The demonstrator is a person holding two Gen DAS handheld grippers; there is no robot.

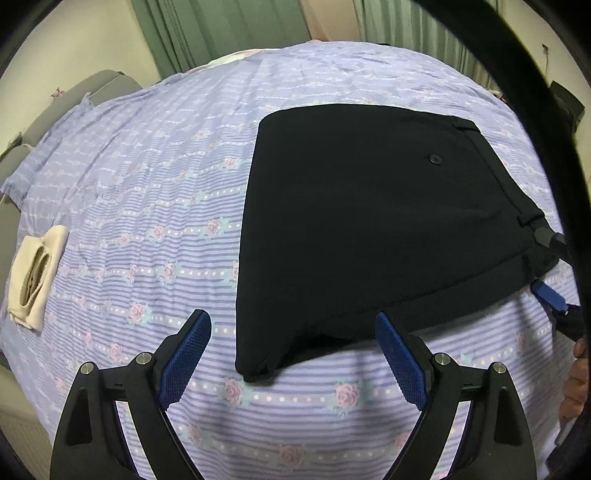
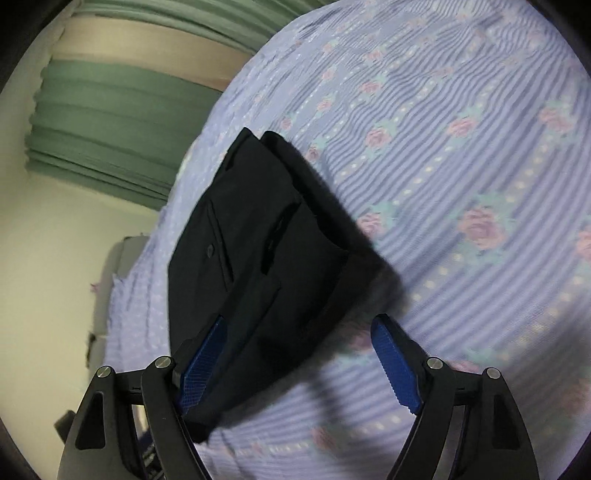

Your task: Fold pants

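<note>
Black pants (image 1: pixel 369 221) lie folded into a compact shape on the lilac flowered bedsheet (image 1: pixel 147 192), with a button and the waistband toward the right. My left gripper (image 1: pixel 291 325) hovers open over their near corner, with nothing pressed between its blue pads. At the right edge of the left wrist view, my right gripper (image 1: pixel 546 266) sits at the waistband corner. In the right wrist view, the right gripper (image 2: pixel 299 323) is open. The pants (image 2: pixel 258 251) reach between its fingers, and their edge lies against the left pad (image 2: pixel 203 358). The right pad is clear of the cloth.
A folded cream cloth (image 1: pixel 35 273) lies on the sheet at the far left. Green curtains (image 1: pixel 221 29) hang behind the bed, and a grey padded edge (image 1: pixel 44 122) borders it on the left. A person's hand (image 1: pixel 576 373) shows at the right edge. A black cable (image 1: pixel 535 110) arcs across the upper right.
</note>
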